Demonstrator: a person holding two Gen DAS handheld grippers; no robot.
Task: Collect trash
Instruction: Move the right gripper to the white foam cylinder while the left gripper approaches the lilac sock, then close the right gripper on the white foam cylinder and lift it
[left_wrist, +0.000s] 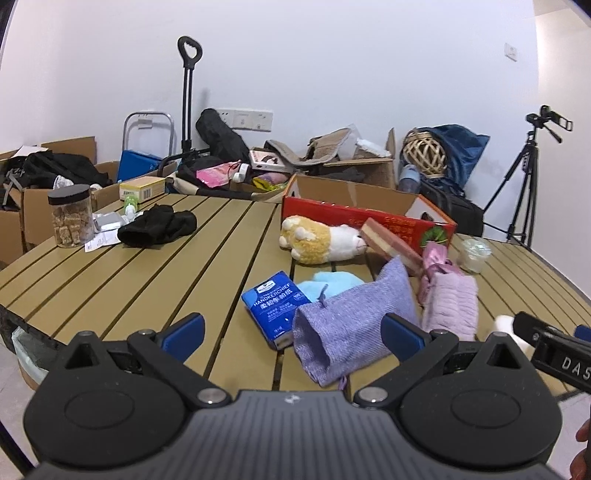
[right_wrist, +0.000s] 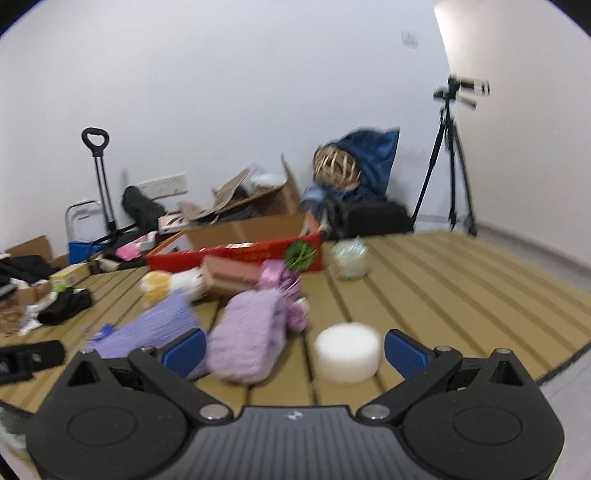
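White foam-like round puck sits on the tan slatted table between the right gripper's blue pads, which stand wide apart and not touching it; a fuzzy lilac pouch lies just left of it. Left gripper is also spread open, clamping nothing, over a purple woven cloth bag lying against a blue handkerchief tissue pack. Behind them: a yellow-white plush toy and a red cardboard box.

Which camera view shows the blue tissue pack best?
The left wrist view: the tissue pack is sharp and its label is readable. In the right wrist view only a blurred blue scrap shows beside the purple cloth.
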